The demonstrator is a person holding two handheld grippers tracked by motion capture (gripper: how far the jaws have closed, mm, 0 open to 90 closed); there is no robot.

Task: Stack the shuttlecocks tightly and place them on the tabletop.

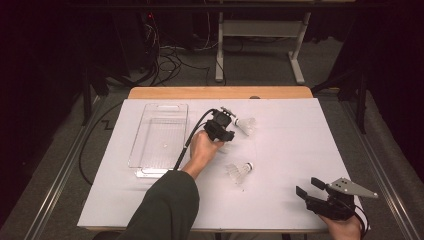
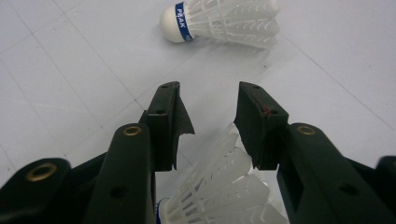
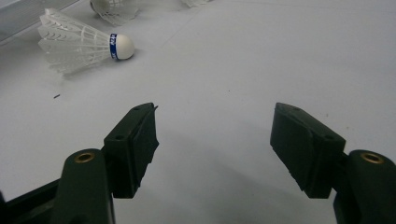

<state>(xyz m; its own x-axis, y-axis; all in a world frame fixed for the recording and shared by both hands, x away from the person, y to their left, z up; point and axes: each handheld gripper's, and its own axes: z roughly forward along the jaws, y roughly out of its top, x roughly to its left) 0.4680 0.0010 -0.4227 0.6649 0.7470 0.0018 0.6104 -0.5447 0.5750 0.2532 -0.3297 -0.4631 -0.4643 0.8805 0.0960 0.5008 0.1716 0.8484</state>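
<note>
Left claw hovering part-open over shuttlecock, gripping nothing; feather skirt pointing forward between jaws. Second shuttlecock lying sideways ahead. Right claw gaping wide, empty, bare counter surrounding.

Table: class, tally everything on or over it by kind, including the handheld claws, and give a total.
Shuttlecocks: 3
Tray: 1
Claws, left claw and right claw: 2
Total: 6
</note>
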